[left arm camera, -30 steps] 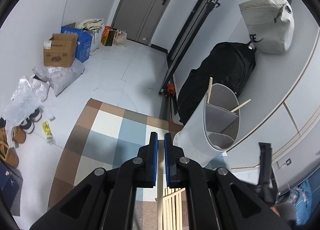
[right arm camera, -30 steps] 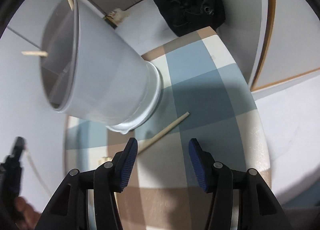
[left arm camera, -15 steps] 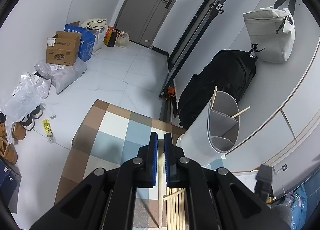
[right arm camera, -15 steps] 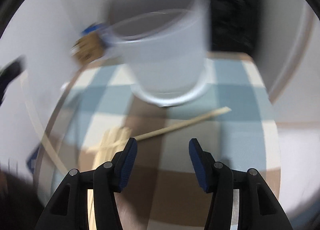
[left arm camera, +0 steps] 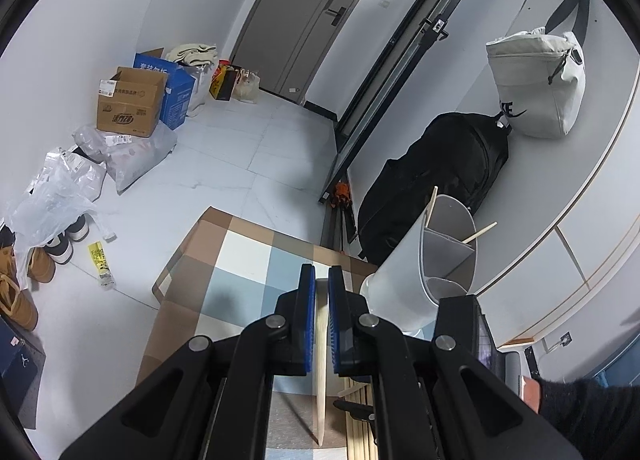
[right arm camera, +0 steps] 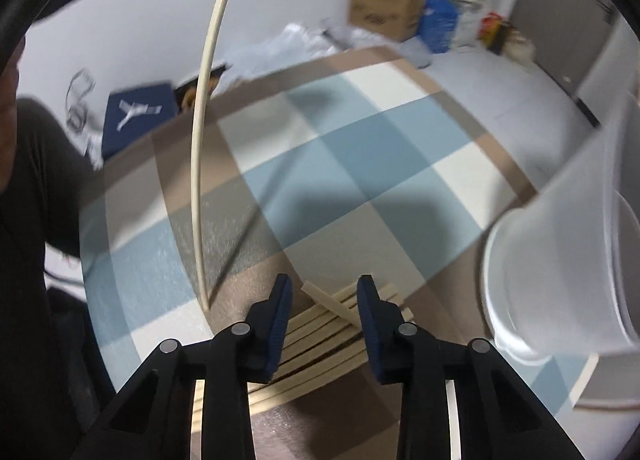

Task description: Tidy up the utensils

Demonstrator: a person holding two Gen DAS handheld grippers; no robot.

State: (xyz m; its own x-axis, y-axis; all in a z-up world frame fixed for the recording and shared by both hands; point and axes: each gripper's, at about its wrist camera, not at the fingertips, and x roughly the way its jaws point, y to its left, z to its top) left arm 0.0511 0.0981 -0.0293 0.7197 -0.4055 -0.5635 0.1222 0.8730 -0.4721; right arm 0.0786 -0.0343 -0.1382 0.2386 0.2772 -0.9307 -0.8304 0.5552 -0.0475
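Ideally the closing right claw (right arm camera: 322, 300) centres on probably one chopstick atop the chopstick pile (right arm camera: 320, 336), while the left claw (left arm camera: 321, 320) grips its chopstick (left arm camera: 321, 360).

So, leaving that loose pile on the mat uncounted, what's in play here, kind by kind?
White divided holder: 1
Chopsticks standing in it: 2
Held chopstick, pinched in the left gripper: 1
Grippers: 2; the right gripper is closing with a loose chopstick of the pile between its jaws
Total: 6
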